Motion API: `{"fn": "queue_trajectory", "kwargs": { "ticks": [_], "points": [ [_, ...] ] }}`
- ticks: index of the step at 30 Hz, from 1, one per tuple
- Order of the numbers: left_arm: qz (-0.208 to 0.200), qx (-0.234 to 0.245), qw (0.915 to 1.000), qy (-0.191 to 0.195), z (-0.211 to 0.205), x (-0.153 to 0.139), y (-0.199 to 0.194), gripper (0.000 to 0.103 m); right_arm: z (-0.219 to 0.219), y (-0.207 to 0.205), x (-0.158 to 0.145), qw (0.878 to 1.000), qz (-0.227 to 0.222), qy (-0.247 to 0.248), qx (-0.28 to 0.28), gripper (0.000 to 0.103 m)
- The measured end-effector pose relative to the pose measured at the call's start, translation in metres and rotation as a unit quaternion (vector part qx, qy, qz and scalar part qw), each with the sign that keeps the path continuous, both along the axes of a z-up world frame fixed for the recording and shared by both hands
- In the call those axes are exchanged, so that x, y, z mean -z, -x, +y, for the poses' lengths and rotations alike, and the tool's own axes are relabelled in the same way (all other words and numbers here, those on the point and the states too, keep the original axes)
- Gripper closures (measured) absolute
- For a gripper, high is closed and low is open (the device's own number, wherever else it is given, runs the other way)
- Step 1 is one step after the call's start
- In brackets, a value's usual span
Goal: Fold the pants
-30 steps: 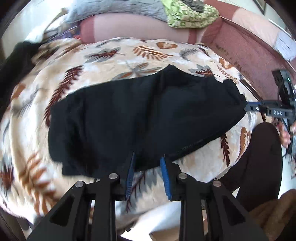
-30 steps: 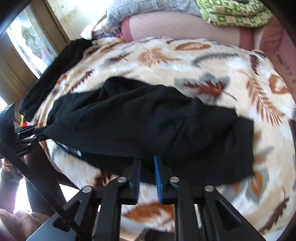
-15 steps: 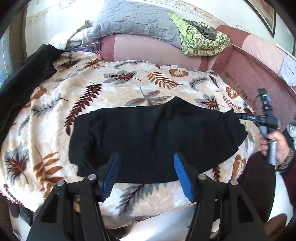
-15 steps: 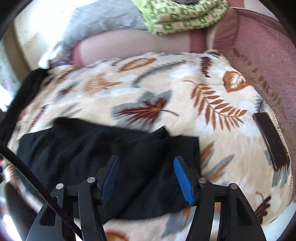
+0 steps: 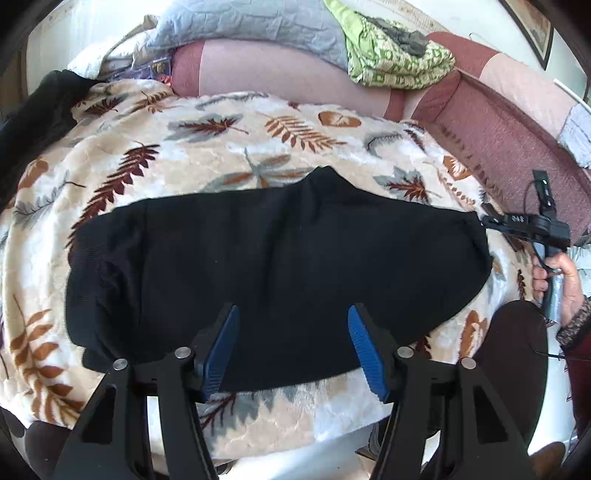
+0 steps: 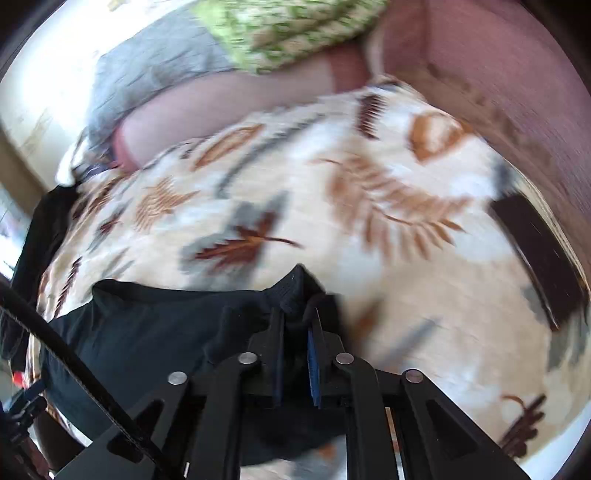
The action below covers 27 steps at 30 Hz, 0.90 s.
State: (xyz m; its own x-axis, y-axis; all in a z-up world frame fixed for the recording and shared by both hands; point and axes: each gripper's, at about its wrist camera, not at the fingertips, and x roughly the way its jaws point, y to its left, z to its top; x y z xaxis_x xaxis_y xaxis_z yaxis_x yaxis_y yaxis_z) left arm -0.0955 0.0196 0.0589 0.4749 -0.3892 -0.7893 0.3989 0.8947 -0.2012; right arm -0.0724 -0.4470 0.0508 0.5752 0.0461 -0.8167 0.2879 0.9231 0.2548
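The black pants [image 5: 273,266] lie folded in a wide band across a leaf-patterned blanket [image 5: 229,155] on a bed. My left gripper [image 5: 291,343] is open and empty, above the near edge of the pants. In the left wrist view my right gripper [image 5: 487,221] reaches the right end of the pants. In the right wrist view, which is blurred, my right gripper [image 6: 297,325] is shut on a corner of the pants [image 6: 295,288], with cloth pinched between the pads.
A pink bolster [image 5: 280,81], a grey pillow [image 5: 251,26] and a green folded cloth [image 5: 391,55] line the far side. A maroon quilted side [image 5: 498,136] runs on the right. A dark flat object [image 6: 539,254] lies on the blanket at right. Dark cloth [image 5: 33,122] lies at left.
My left gripper let go of the pants, opened and drew back. My right gripper opened, moved to the right end of the pants and shut on its corner.
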Motion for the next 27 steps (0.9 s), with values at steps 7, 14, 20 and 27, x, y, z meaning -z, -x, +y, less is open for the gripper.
{"fn": "queue_trajectory", "kwargs": {
  "ticks": [7, 14, 20, 27],
  "points": [
    [0.015, 0.003, 0.9999, -0.009, -0.008, 0.013, -0.001, 0.043, -0.032, 0.030, 0.001, 0.989, 0.050, 0.091, 0.109, 0.084],
    [0.007, -0.001, 1.0000, 0.003, -0.013, 0.003, 0.002, 0.035, 0.065, 0.008, -0.030, 0.994, -0.049, 0.054, -0.085, 0.074],
    [0.000, -0.003, 1.0000, 0.005, -0.014, 0.002, 0.004, 0.035, 0.117, -0.032, 0.023, 0.985, 0.046, 0.014, -0.166, 0.074],
    [0.009, -0.026, 0.9994, 0.020, 0.009, 0.013, -0.007, 0.031, 0.058, 0.001, 0.019, 0.984, 0.094, 0.115, -0.093, 0.077]
  ]
}}
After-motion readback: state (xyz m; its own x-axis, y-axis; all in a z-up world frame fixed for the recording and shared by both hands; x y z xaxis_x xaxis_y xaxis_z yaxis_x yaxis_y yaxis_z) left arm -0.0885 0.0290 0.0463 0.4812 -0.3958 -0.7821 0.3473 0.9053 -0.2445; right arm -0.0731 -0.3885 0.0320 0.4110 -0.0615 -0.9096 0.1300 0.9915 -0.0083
